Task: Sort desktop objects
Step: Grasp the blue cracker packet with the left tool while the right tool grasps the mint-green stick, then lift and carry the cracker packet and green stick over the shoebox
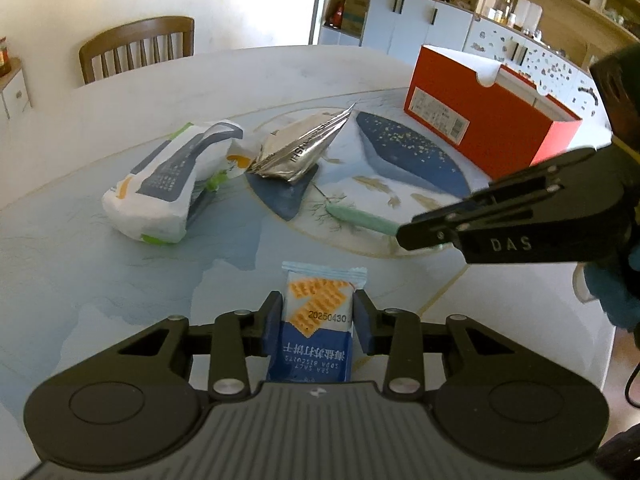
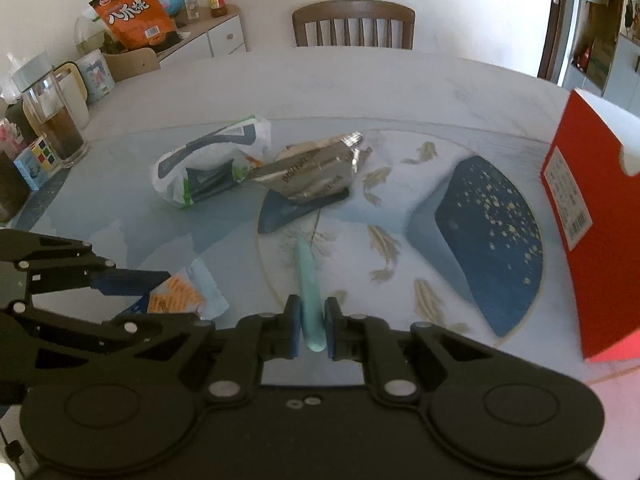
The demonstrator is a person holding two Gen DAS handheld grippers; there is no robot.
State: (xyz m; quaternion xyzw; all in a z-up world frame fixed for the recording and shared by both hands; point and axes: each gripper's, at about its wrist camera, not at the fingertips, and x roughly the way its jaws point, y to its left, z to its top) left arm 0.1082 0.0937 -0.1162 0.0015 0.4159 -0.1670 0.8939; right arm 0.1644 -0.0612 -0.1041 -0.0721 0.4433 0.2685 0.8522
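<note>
Biscuit packet (image 1: 316,320) lengthwise between fingers.

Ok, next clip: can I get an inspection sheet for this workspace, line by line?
Surface: round pale table with blue fish-pattern glass top.
Job's things: blue-and-white soda biscuit packet; mint-green slim stick; open red cardboard box.
Clutter: crumpled white plastic bag; flattened silver foil pouch.
Grippers: left claw shut on the biscuit packet; right claw shut on the green stick.
Cables: nothing seen for certain.
Surroundings: brown wooden chair; side cabinet with orange snack bag; glass jug; shelving behind the box.
</note>
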